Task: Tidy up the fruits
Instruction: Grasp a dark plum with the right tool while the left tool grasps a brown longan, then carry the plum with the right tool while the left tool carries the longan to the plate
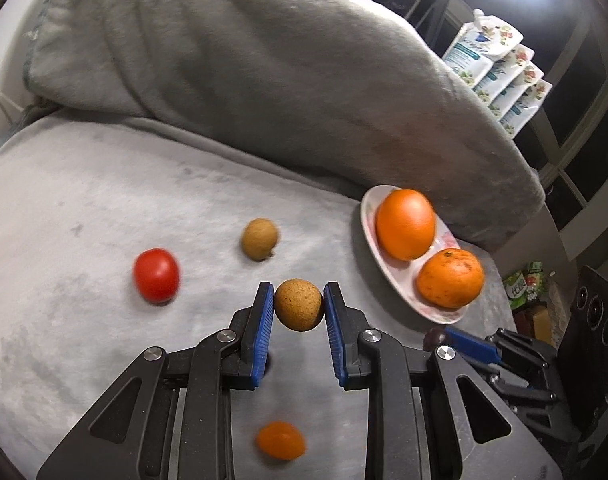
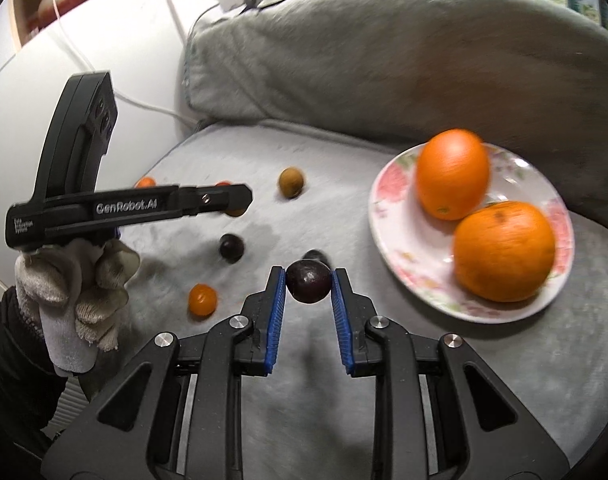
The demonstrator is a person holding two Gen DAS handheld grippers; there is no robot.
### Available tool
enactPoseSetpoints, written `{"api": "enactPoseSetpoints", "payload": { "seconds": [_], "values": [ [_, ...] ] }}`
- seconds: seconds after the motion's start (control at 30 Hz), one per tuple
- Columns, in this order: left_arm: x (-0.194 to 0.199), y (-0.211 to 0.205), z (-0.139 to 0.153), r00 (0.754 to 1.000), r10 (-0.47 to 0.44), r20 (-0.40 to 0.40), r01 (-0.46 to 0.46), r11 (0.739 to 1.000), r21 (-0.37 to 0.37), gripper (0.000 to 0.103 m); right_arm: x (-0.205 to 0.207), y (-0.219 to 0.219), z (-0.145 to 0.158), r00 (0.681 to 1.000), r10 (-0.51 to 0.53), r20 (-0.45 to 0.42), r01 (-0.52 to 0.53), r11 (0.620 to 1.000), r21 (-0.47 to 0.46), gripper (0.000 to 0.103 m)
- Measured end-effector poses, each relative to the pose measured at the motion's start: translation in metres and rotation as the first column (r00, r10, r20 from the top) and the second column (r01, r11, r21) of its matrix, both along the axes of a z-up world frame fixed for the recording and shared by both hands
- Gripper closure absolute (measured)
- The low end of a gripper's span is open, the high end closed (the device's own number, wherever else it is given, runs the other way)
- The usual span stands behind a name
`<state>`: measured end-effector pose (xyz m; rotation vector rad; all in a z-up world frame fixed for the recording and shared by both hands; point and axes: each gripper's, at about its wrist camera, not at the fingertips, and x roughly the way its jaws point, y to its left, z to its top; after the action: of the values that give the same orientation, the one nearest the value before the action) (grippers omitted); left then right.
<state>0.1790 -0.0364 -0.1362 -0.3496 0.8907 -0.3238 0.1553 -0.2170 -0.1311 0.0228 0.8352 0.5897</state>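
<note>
My left gripper is shut on a brown longan, held above the grey cushion. My right gripper is shut on a dark purple grape. A floral plate at the right holds two oranges; the plate also shows in the left wrist view. Loose on the cushion lie a red tomato, a second longan, a small kumquat and another dark grape. The left gripper's body shows at the left of the right wrist view.
A large grey pillow rises behind the cushion and the plate. White pouches stand at the far right. A white cable runs along the wall at the left. The cushion's edge drops off at the right.
</note>
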Motion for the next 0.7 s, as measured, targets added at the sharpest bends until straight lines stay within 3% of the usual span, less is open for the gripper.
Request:
{"api": "enactPoseSetpoints", "payload": {
  "seconds": [0.7],
  "values": [
    [0.016, -0.077, 0.012, 0.991, -0.134, 0.015, 0.134, 0.991, 0.009, 0.079, 0.02, -0.096, 0.031, 0.981, -0.182, 0.064, 0.177, 0.981, 0.086, 0.078]
  ]
}}
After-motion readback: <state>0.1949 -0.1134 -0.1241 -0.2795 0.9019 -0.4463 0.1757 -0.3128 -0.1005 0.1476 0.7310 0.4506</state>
